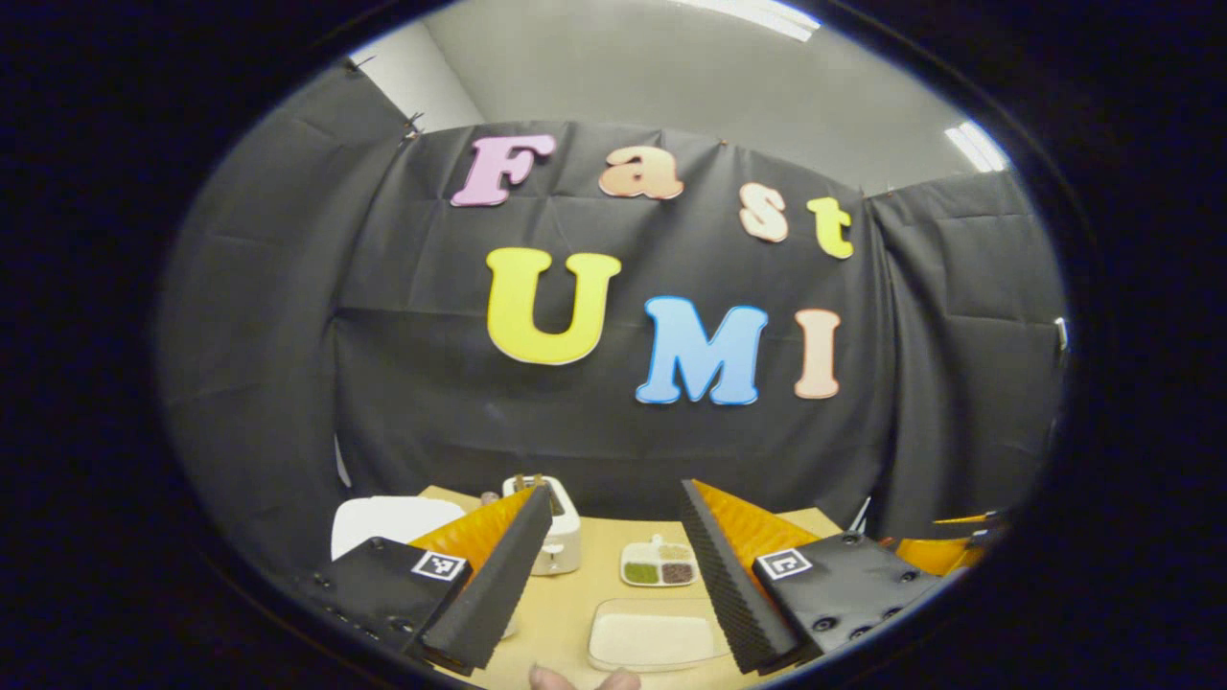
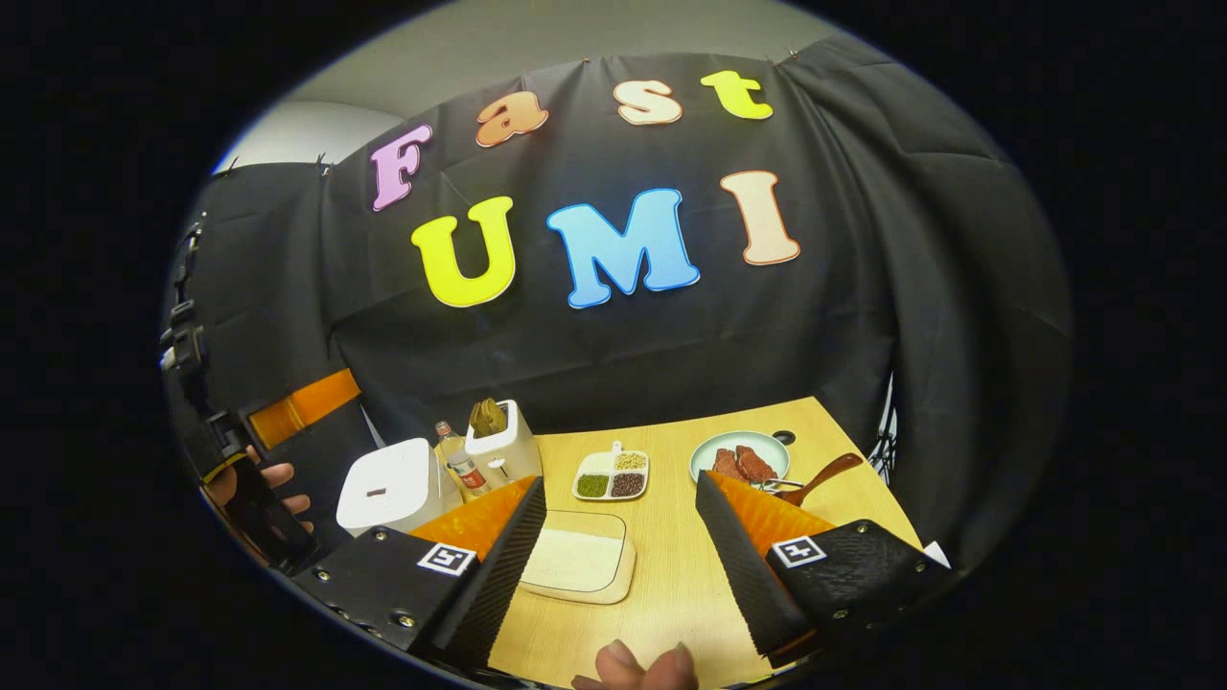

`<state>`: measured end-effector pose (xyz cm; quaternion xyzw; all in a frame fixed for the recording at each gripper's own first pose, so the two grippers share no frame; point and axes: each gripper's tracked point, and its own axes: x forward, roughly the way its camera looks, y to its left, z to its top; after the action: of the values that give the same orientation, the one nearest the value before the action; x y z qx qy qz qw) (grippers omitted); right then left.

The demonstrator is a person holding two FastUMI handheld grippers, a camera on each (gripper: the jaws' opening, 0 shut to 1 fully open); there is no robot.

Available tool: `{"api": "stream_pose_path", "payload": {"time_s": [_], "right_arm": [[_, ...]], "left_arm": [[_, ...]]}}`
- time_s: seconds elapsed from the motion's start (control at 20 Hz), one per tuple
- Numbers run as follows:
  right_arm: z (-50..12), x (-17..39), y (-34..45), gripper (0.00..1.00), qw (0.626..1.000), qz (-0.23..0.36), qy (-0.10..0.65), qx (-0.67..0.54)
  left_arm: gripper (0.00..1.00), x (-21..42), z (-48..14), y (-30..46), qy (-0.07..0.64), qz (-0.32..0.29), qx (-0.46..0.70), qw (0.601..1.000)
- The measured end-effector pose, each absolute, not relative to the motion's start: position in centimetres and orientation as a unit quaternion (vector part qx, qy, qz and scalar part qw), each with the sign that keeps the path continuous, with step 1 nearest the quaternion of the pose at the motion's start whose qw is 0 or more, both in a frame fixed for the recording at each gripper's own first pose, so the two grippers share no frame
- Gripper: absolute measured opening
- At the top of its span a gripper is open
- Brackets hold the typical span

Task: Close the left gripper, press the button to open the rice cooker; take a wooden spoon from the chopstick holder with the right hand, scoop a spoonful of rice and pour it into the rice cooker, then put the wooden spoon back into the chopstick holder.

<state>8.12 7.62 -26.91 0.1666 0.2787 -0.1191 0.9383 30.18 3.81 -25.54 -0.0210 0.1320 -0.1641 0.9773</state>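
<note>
A wooden table [image 2: 671,575] stands before black cloth [image 2: 623,345]. Near the middle, a white divided dish [image 2: 612,474] holds four small heaps: pale, yellowish, green and dark; it also shows in the left gripper view [image 1: 659,563]. To its right a pale green plate [image 2: 752,450] carries reddish-brown pieces [image 2: 743,465], and a dark wooden ladle [image 2: 824,476] lies at the plate's right edge. A clear bottle [image 2: 460,462] with a red label stands at the table's back left.
</note>
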Motion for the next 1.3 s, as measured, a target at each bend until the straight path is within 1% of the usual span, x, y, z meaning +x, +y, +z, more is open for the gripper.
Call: {"api": "stream_pose_path", "payload": {"time_s": [0.05,0.2,0.35,0.5,0.65,0.7,0.8,0.9,1.1,1.3], "right_arm": [[-26.6,8.0,7.1,0.96,0.940,-0.118,0.274,0.167],[-26.2,7.5,5.6,0.96,0.943,-0.113,0.264,0.169],[-25.9,6.9,3.8,0.96,0.946,-0.108,0.253,0.170],[-25.9,6.4,2.3,0.96,0.952,-0.099,0.239,0.164],[-25.6,6.1,0.7,0.96,0.962,-0.092,0.209,0.151],[-25.5,6.0,0.3,0.96,0.964,-0.094,0.203,0.144],[-24.7,5.5,-0.3,0.96,0.967,-0.098,0.191,0.137],[-23.2,5.3,-0.8,0.96,0.972,-0.103,0.176,0.119],[-19.1,4.6,-1.1,0.96,0.978,-0.119,0.144,0.090],[-15.8,2.8,0.8,0.96,0.980,-0.124,0.129,0.081]], "left_arm": [[0.93,29.2,-25.1,2.9,0.126,-0.172,-0.019,0.977],[0.95,26.9,-24.1,0.0,0.118,-0.181,-0.014,0.976],[0.96,24.8,-23.1,-1.8,0.121,-0.177,-0.021,0.976],[0.94,22.6,-23.2,-2.4,0.130,-0.163,-0.018,0.978],[0.92,20.5,-24.6,-2.1,0.149,-0.132,-0.006,0.980],[0.94,19.6,-25.3,-2.3,0.158,-0.129,-0.007,0.979],[0.92,18.5,-25.1,-2.3,0.162,-0.129,0.006,0.978],[0.92,18.4,-22.9,-1.7,0.139,-0.129,0.019,0.982],[0.96,17.7,-18.3,-1.3,0.080,-0.143,0.031,0.986],[0.94,15.0,-16.4,0.4,0.062,-0.150,0.024,0.986]]}}
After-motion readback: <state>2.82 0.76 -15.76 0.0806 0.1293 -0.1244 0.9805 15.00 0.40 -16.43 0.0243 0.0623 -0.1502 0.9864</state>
